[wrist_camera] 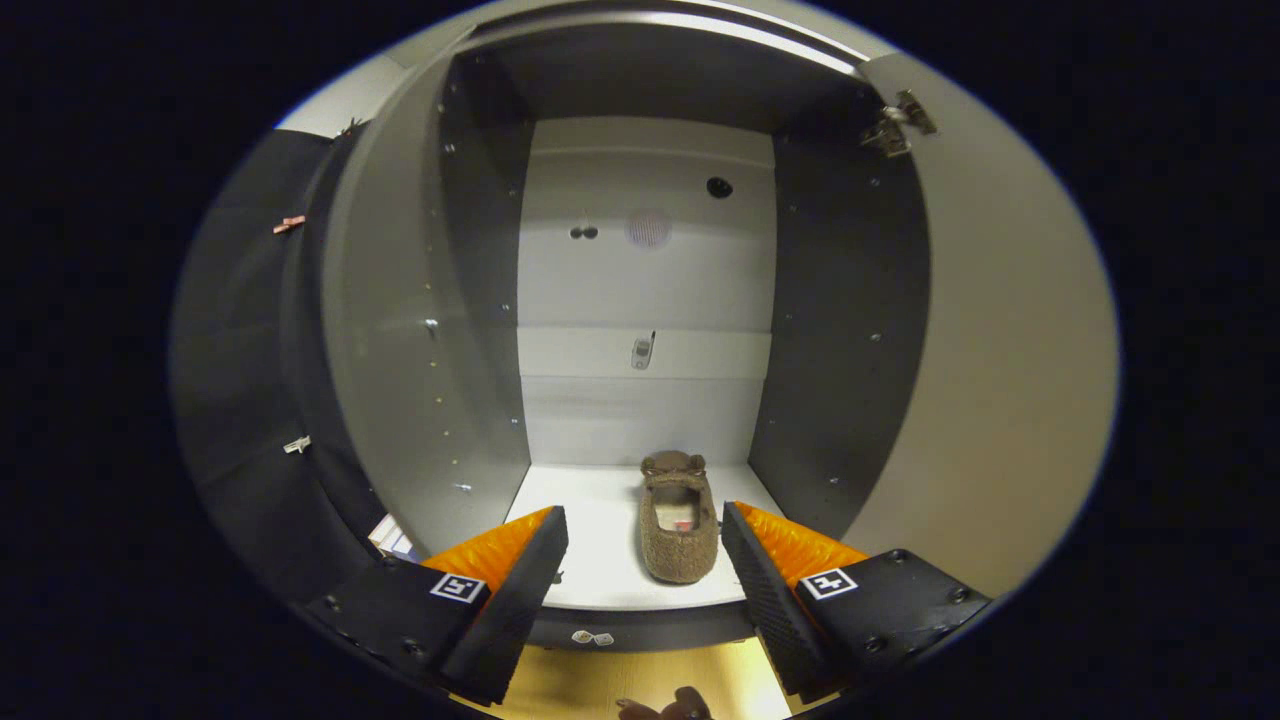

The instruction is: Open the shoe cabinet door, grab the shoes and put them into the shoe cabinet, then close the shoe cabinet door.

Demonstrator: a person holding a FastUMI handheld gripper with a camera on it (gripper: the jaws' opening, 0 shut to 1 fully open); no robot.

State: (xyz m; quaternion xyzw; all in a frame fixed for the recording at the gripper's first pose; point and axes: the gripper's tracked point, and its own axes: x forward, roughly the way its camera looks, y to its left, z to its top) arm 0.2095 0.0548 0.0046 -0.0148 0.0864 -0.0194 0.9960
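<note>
One shoe is in, one more to get

Our gripper [645,555] is wide open and holds nothing. A brown shoe [679,525] sits on the cabinet floor [590,540], just ahead between our fingers. We think we should back out slowly and not bump the open door [990,380].

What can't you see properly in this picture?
- Second shoe: a brown bit below the open tongs, cut off by the view's edge; can't tell what it is.
- Inside of the shoe on the cabinet floor: something small and reddish, too small to name.
- Left door: hides what's behind it.
</note>
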